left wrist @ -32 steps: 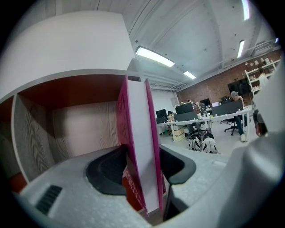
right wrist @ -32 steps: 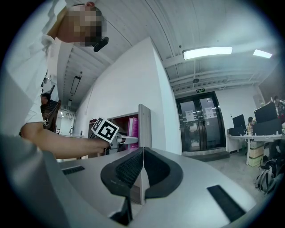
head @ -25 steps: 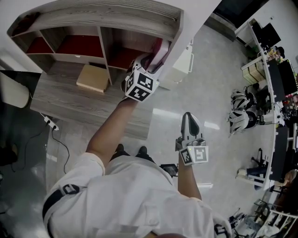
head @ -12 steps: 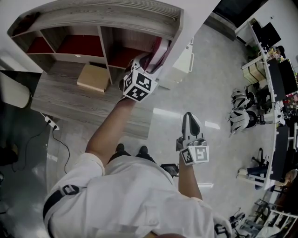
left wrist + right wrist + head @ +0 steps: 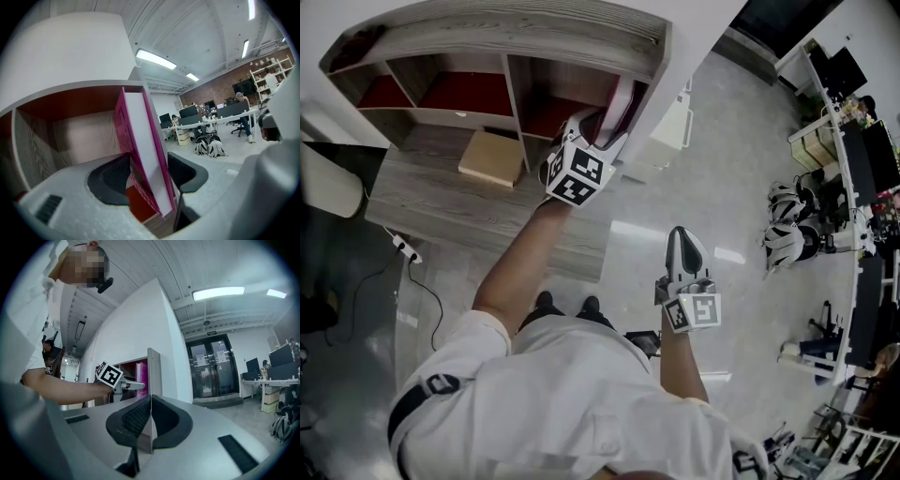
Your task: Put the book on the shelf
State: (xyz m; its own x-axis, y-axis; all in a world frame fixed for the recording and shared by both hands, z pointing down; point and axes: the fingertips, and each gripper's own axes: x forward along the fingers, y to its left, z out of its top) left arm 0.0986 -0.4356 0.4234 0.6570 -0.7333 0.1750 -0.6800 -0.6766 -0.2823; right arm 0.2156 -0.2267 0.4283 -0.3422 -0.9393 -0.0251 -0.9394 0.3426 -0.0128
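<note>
Looking down, the head view shows the left gripper (image 5: 602, 127) reaching into the rightmost compartment of the shelf (image 5: 534, 33), where the pink book (image 5: 624, 101) stands on edge close to the right side wall. The right gripper (image 5: 680, 236) hangs well apart from the shelf, over the floor (image 5: 722, 169). A tan box (image 5: 490, 157) lies on the desk below the middle compartment. How the jaws stand is hard to read from up here. The left gripper view settles it for that hand: the book, its white page edge facing the camera, stands slanted between the two black pads (image 5: 112, 180). The jaws have just been opening, and a gap shows between the right pad and the cover, so the grip is loose. This view also shows the compartment's red lining and office tables (image 5: 220, 117) far behind. The right gripper view shows its own jaws pressed together with nothing between them. Beyond them it gives a side look at the left gripper at the shelf's mouth, with a strip of pink book behind it and a glass door (image 5: 218, 369) to the right.
</note>
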